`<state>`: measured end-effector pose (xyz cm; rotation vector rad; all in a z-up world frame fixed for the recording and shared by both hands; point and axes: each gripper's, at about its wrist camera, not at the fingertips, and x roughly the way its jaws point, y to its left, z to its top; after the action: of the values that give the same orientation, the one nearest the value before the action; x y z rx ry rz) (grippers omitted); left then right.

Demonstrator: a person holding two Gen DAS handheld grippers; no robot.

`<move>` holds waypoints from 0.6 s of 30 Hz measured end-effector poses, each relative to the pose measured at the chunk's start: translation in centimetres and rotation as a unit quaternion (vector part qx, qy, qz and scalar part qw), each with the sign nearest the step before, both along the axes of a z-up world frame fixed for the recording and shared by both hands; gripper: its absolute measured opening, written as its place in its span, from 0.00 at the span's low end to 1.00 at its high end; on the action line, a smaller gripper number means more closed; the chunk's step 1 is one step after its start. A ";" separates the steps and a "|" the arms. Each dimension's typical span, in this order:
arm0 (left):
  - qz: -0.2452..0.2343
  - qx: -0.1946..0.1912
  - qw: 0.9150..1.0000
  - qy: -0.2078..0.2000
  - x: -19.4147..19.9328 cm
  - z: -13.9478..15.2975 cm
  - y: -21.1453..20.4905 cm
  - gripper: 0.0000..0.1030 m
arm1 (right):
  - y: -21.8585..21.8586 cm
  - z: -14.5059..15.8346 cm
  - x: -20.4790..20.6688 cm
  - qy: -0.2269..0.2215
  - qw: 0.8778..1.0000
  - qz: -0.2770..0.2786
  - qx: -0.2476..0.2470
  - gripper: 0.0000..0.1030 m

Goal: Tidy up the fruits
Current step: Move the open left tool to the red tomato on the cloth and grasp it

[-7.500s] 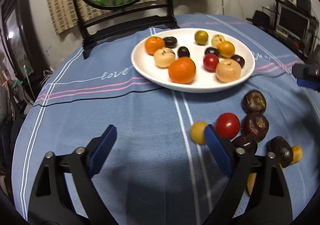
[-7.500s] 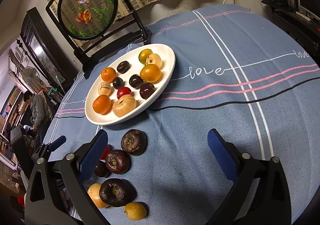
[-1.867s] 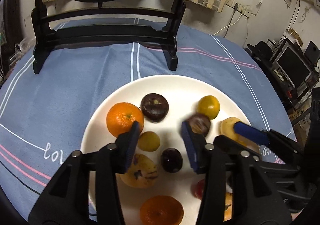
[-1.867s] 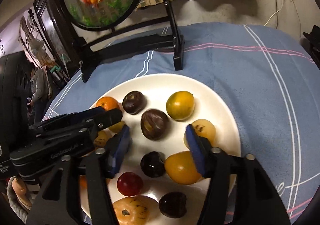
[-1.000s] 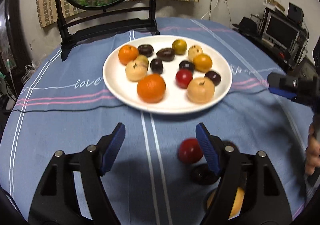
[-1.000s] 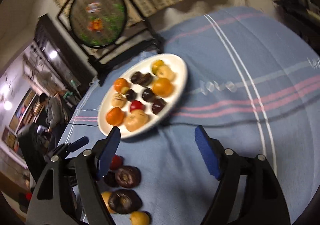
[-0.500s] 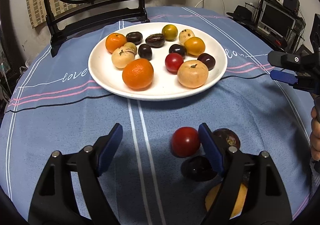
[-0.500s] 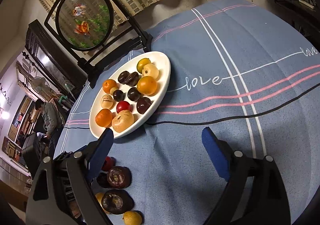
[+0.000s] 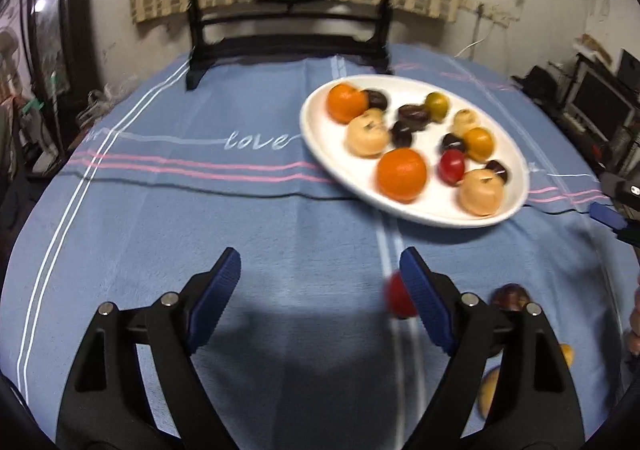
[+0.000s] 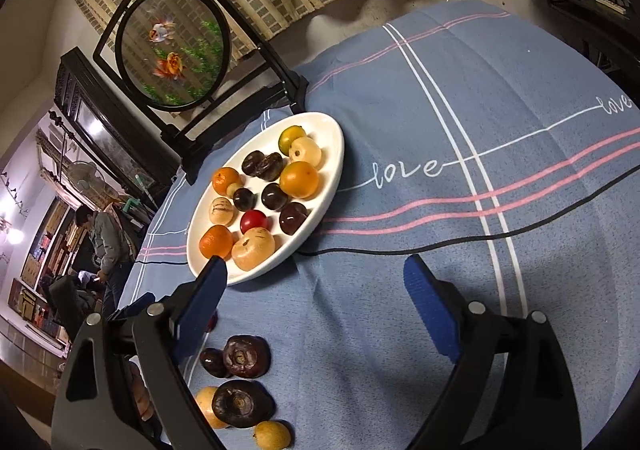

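Blue cloth point(image 10: 460, 98) covers the counter, where a white plate point(image 10: 334, 170) holds fruit. Both tools, left point(image 9: 320, 280) and right point(image 10: 316, 286), stand wide and empty, jaws just opened further.

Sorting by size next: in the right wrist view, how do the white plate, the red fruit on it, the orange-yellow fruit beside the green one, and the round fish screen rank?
1. White plate
2. Round fish screen, though it stands farther back, so this is unsure
3. Orange-yellow fruit
4. Red fruit
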<state>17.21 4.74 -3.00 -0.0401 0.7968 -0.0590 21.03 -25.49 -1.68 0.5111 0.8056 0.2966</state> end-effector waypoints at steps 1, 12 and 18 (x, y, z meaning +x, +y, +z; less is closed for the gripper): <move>-0.011 0.001 1.000 -0.005 -0.2 0.1 -0.6 0.80 | 0.0 0.0 0.0 0.001 1.000 0.001 0.001 0.88; -0.058 0.065 0.996 -0.002 -0.6 -1.4 -4.3 0.77 | 0.3 -0.4 0.2 0.007 1.000 0.000 -0.005 0.88; -0.077 0.075 0.994 0.021 -0.2 -2.6 -4.9 0.57 | 0.4 -0.6 0.3 0.012 1.000 0.001 -0.008 0.88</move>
<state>16.97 -0.20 -5.58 0.1629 0.8443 -0.1442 21.30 -25.12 -2.23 0.5006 0.8304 0.2864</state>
